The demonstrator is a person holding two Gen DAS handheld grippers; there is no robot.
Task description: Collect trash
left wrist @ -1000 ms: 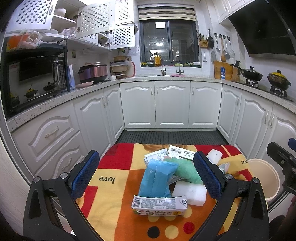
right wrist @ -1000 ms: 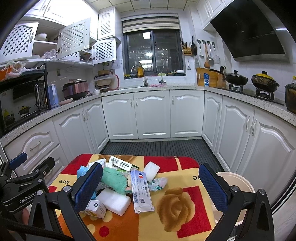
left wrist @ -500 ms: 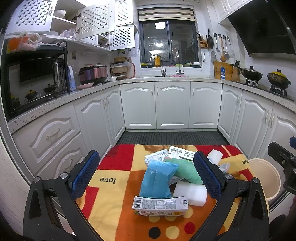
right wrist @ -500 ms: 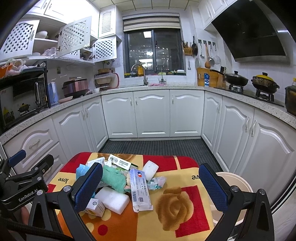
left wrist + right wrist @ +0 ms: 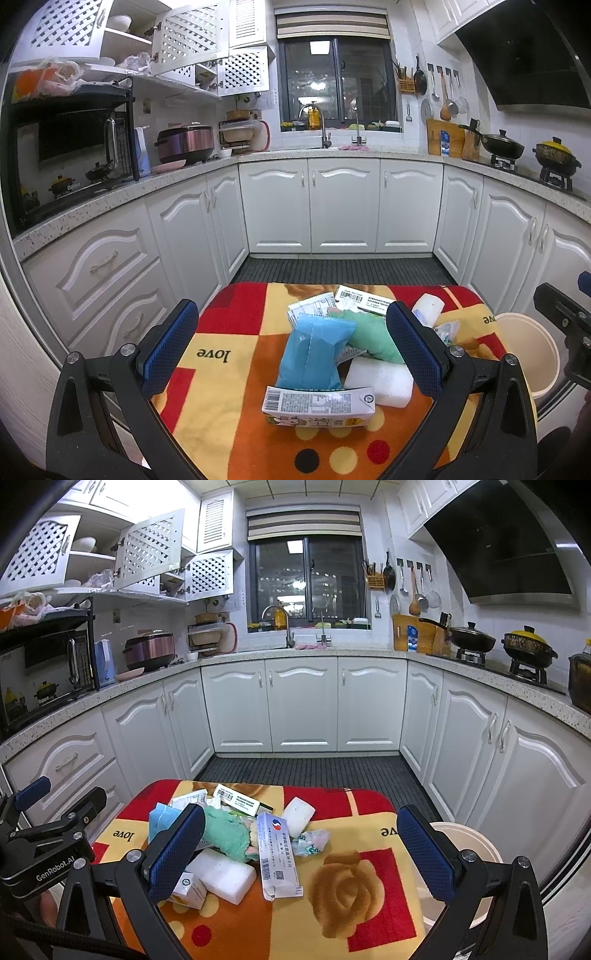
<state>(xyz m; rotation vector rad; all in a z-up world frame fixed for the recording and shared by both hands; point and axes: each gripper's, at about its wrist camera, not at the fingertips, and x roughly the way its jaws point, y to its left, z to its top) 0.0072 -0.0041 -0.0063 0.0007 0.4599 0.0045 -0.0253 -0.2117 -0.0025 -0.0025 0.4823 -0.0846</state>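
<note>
A pile of trash lies on a small table covered by a red, yellow and orange cloth (image 5: 229,373). In the left wrist view the pile holds a flattened carton (image 5: 319,401), a blue packet (image 5: 314,350), a green cloth (image 5: 371,338), a white foam block (image 5: 378,380) and a barcoded box (image 5: 364,297). My left gripper (image 5: 291,354) hovers open above the pile, holding nothing. In the right wrist view a long white box (image 5: 277,853), the white foam block (image 5: 225,875) and the green cloth (image 5: 225,832) show. My right gripper (image 5: 301,853) is open and empty over the table.
A cream round bin (image 5: 528,354) stands on the floor at the table's right side, also seen as the bin (image 5: 469,842). White kitchen cabinets (image 5: 343,206) ring the room, with dark ribbed floor (image 5: 310,771) beyond the table.
Both grippers have stayed open and nearly still; the views shift only very slightly. The trash pile has not moved.
</note>
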